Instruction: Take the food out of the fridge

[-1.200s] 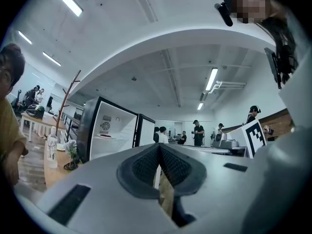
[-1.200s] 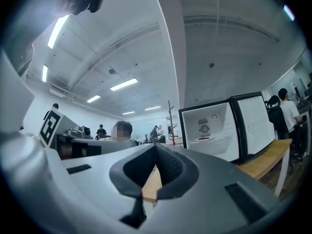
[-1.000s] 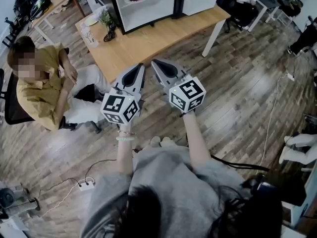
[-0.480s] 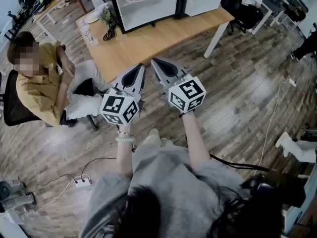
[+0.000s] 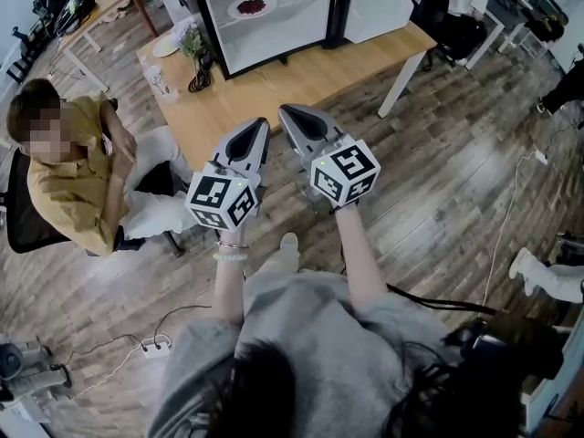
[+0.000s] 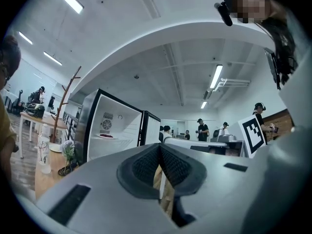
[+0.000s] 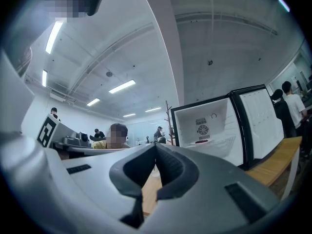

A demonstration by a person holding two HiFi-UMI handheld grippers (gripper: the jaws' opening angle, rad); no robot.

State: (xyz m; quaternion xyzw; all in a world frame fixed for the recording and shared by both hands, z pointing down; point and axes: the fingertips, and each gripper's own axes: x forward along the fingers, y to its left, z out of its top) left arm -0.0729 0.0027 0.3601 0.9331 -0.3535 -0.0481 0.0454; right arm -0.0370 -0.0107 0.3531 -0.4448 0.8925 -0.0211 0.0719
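Wooden desk [image 5: 310, 71] at twelve o'clock in my head view carries the open fridge [image 5: 297, 21]. The plate of food [image 5: 252, 6], dark red, sits on a shelf inside, well apart from both tools. Left tool [image 5: 261, 124] and right tool [image 5: 285, 111] are side by side near the desk's front edge, pointing at the fridge. Each has its pads pressed together with nothing between. Seated person [image 5: 73, 176] at nine o'clock.

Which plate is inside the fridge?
The plate holding dark red food is the one inside the open fridge. The other plate lies outside on the wooden table, left of the fridge near the small plant.
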